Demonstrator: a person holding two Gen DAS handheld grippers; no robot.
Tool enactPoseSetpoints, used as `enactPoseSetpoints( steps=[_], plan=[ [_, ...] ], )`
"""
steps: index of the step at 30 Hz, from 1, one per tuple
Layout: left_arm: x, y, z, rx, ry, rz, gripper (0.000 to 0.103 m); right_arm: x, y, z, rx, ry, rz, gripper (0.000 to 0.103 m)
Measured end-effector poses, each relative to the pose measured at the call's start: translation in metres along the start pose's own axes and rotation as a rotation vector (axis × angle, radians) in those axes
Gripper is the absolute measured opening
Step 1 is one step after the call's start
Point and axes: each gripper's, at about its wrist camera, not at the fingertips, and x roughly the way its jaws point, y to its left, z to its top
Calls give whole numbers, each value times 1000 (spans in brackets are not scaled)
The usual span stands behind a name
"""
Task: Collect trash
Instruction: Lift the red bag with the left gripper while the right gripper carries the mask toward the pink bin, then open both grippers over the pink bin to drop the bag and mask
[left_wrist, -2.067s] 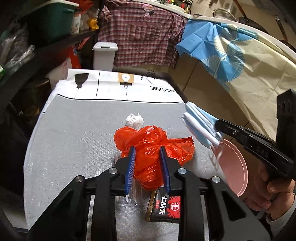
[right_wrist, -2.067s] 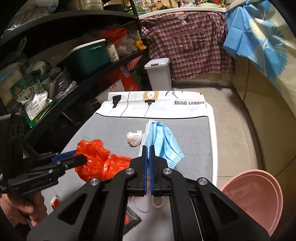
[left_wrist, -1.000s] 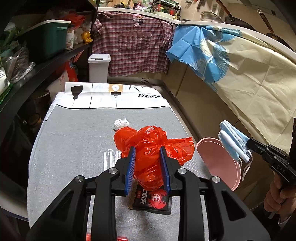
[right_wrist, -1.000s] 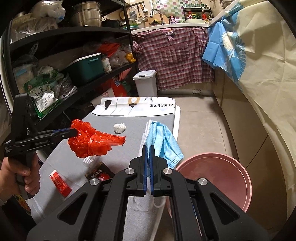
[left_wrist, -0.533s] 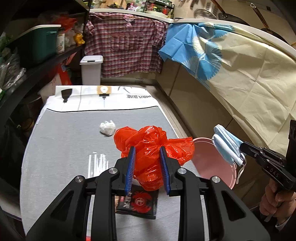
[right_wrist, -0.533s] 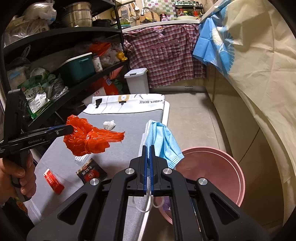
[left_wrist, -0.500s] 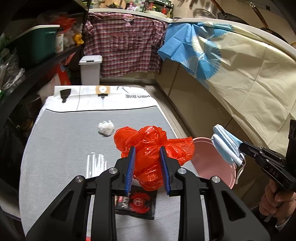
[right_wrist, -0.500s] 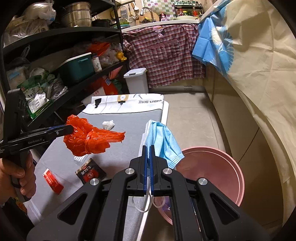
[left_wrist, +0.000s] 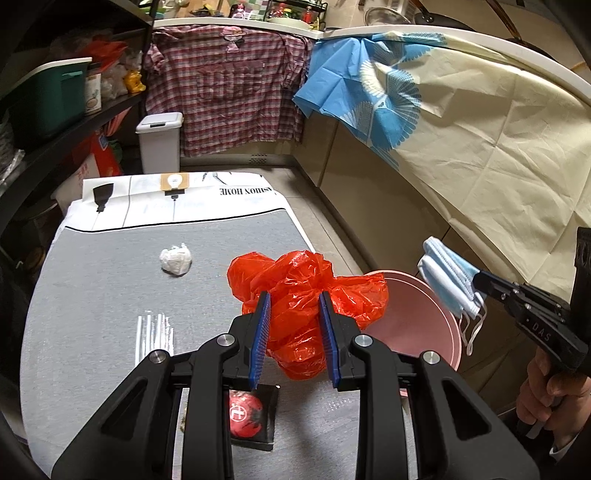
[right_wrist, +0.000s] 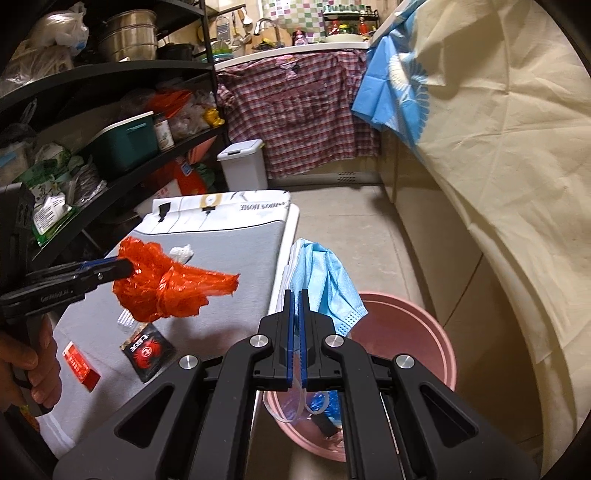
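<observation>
Desk (left_wrist: 92, 280) trash now carried toward the pink bin (right_wrist: 439, 354).
Left tool (left_wrist: 293, 328) grips red bag (left_wrist: 306, 291); right tool (right_wrist: 295, 325), clamped on masks (right_wrist: 325, 280), has reached the bin.

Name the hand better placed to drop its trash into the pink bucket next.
Right. The right gripper holds the blue face mask at the round pink plastic bucket, while the left gripper's crumpled red plastic bag hangs over the grey table.

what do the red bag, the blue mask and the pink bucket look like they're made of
Red bag: thin glossy plastic film, by its sharp crinkles and shine. Blue mask: soft matte nonwoven fabric, probably, with pleats and white elastic loops. Pink bucket: smooth rigid plastic, judging by its even moulded rim.
</observation>
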Motion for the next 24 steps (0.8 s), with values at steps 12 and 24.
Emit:
enactPoseSetpoints(
  steps=[12, 24],
  plan=[
    [15, -37, 6, 39, 7, -30, 26, -4, -23, 1, 32, -12, -79, 3],
    [47, -97, 2, 128, 57, -55, 26, 4, -48, -4, 82, 18, -151, 3]
  ],
)
